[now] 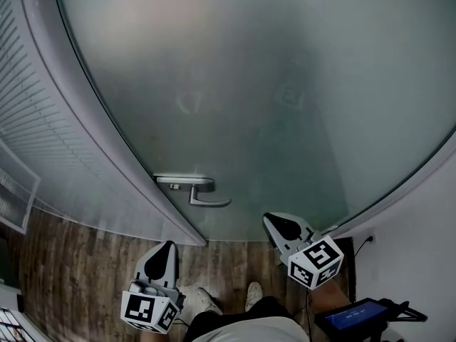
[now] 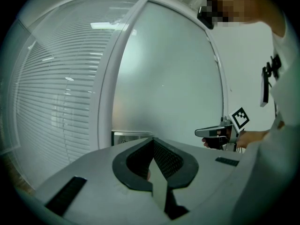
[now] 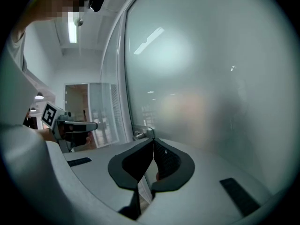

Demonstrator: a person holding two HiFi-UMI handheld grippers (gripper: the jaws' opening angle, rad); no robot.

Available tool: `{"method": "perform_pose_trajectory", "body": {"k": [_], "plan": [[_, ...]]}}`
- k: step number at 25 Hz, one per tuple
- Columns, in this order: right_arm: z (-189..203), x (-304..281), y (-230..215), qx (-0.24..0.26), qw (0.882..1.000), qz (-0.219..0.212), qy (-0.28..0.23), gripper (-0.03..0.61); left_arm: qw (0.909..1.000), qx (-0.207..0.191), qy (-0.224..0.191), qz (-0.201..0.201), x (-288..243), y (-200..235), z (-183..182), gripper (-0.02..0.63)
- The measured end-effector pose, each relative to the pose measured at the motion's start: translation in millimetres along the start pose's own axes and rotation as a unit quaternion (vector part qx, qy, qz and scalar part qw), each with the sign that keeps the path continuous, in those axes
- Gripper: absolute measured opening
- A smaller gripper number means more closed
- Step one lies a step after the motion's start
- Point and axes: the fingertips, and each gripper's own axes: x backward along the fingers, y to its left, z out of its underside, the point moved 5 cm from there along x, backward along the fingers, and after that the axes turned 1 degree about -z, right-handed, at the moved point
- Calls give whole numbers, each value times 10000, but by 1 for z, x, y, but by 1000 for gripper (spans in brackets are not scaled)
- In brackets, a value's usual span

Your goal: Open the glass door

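The frosted glass door (image 1: 271, 84) fills the head view, standing closed in its grey frame (image 1: 107, 162). Its metal lever handle (image 1: 201, 192) sits low near the door's left edge. My left gripper (image 1: 168, 247) is below and left of the handle, apart from it, jaws shut and empty. To the right of the handle my right gripper (image 1: 271, 221) hangs near the glass, also shut and empty. In the left gripper view the handle plate (image 2: 125, 137) shows just beyond the shut tips (image 2: 153, 140). The right gripper view has the handle (image 3: 143, 133) just past its shut tips (image 3: 153, 140).
A glass panel with horizontal blinds (image 1: 39, 141) stands left of the door frame. Wooden floor (image 1: 85, 262) lies below, with the person's shoes (image 1: 229, 298) on it. A white wall (image 1: 420, 255) with a socket (image 1: 370, 239) is at right; a dark screen device (image 1: 354, 315) sits low right.
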Motion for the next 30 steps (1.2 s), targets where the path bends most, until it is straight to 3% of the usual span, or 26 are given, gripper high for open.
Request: {"method": "perform_pose_trajectory", "body": {"k": [4, 9, 15, 23, 30], "plan": [[0, -27, 6, 215, 9994, 54, 268, 5, 9997, -23, 43, 232, -17, 26, 7, -2], [10, -58, 11, 348, 9968, -12, 714, 100, 9989, -1, 18, 479, -35, 55, 6, -2], [26, -94, 12, 737, 9878, -180, 1361, 151, 9976, 296, 170, 609, -42, 73, 24, -2], [34, -124, 14, 1386, 9682, -561, 2004, 160, 9970, 408, 269, 607, -43, 79, 29, -2], [43, -131, 12, 1247, 9695, -551, 2034, 138, 9972, 476, 275, 512, -41, 78, 37, -2]]}}
